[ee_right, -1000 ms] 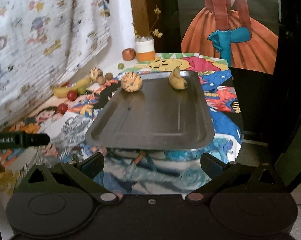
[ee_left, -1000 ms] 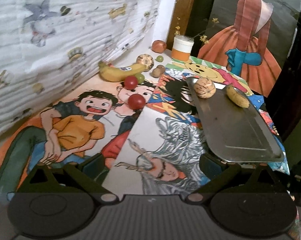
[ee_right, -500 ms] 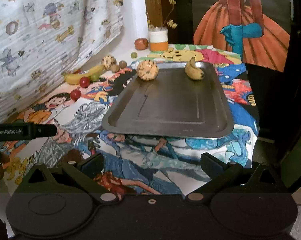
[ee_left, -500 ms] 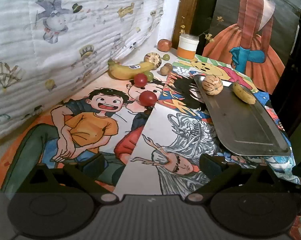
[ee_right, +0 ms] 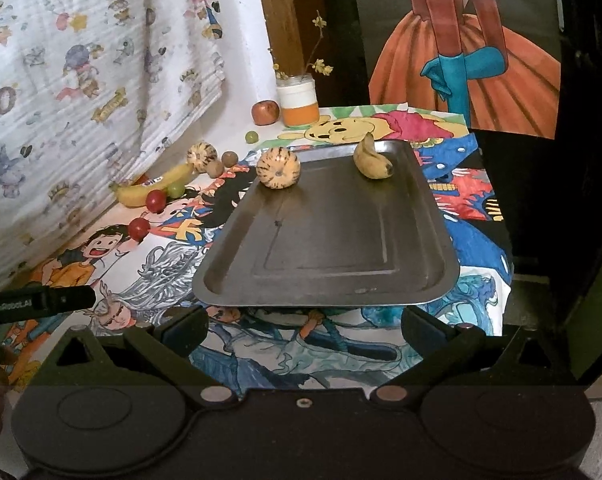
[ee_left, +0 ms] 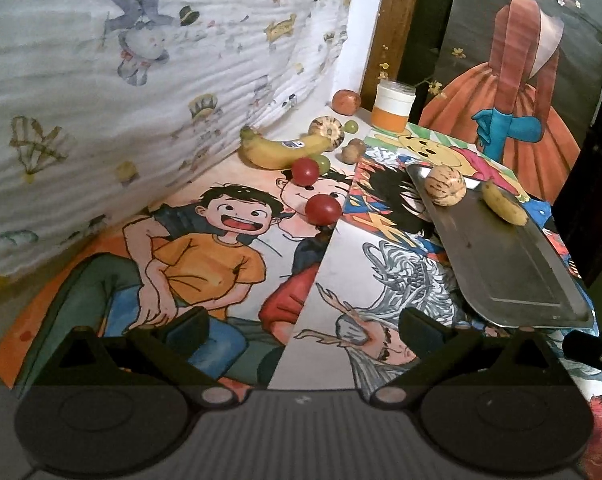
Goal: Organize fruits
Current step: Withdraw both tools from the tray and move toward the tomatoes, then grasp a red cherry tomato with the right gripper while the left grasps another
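Note:
A metal tray (ee_right: pixel 333 256) (ee_left: pixel 509 272) lies on the cartoon-covered table. On its far end sit a striped round fruit (ee_right: pixel 278 168) (ee_left: pixel 445 185) and a small banana (ee_right: pixel 372 159) (ee_left: pixel 503 203). Loose fruit lies by the wall: a yellow banana (ee_left: pixel 279 149) (ee_right: pixel 153 186), two red fruits (ee_left: pixel 322 209) (ee_left: pixel 305 171), green grapes (ee_left: pixel 323 162), another striped fruit (ee_left: pixel 327 131), brown nuts (ee_left: pixel 353 150) and an apple (ee_left: pixel 345 101) (ee_right: pixel 265 112). My left gripper (ee_left: pixel 301 324) is open and empty above the drawings. My right gripper (ee_right: pixel 303 326) is open and empty at the tray's near edge.
A white and orange jar (ee_right: pixel 298 100) (ee_left: pixel 393 106) with dried flowers stands at the back by a wooden post. A printed white cloth (ee_left: pixel 141 80) hangs along the left wall. The table ends at the right (ee_right: pixel 501 264), next to a dark gap.
Both grippers have drawn back and up, so the tray and the fruits sit farther away in view. Nothing on the table has moved.

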Available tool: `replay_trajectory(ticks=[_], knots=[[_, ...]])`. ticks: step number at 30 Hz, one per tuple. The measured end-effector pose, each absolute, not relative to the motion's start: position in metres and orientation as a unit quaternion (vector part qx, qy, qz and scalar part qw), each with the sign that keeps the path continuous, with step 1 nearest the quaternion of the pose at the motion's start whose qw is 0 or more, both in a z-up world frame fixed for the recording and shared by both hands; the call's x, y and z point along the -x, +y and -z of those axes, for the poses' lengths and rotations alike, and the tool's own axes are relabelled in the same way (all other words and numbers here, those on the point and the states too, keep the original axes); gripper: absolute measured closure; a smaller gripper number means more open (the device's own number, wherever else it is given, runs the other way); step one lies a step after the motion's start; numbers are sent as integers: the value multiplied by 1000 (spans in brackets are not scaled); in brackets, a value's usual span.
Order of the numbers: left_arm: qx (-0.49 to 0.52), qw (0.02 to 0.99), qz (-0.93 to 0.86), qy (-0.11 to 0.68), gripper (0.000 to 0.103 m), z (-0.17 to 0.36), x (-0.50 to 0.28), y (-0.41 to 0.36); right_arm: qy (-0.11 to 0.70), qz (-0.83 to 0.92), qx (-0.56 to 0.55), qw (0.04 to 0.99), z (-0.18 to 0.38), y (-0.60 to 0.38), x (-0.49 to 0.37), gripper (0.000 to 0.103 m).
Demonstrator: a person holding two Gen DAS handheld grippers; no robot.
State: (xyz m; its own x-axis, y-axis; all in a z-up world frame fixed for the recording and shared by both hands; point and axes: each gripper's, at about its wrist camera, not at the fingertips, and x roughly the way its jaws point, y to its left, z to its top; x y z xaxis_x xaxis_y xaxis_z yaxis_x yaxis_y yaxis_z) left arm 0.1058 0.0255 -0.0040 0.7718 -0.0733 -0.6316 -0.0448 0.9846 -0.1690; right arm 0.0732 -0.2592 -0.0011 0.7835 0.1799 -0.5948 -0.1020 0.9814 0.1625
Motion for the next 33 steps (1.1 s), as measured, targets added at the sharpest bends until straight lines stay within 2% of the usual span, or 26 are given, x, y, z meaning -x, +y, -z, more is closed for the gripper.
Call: replay_trajectory(ticks=[8, 21, 27, 33], knots=[[76, 941, 16, 330, 0, 0, -110, 25, 318, -93, -50, 942, -10, -259, -85, 1], [32, 957, 21, 289, 0, -26, -133, 26, 295, -219, 33, 930, -87, -223, -165, 1], [15, 960, 28, 277, 0, -24, -152, 21, 316, -266, 5, 911, -105, -196, -231, 1], [12, 957, 34, 287, 0, -19, -178, 15, 366, -309, -54, 876, -90, -165, -294, 4]])
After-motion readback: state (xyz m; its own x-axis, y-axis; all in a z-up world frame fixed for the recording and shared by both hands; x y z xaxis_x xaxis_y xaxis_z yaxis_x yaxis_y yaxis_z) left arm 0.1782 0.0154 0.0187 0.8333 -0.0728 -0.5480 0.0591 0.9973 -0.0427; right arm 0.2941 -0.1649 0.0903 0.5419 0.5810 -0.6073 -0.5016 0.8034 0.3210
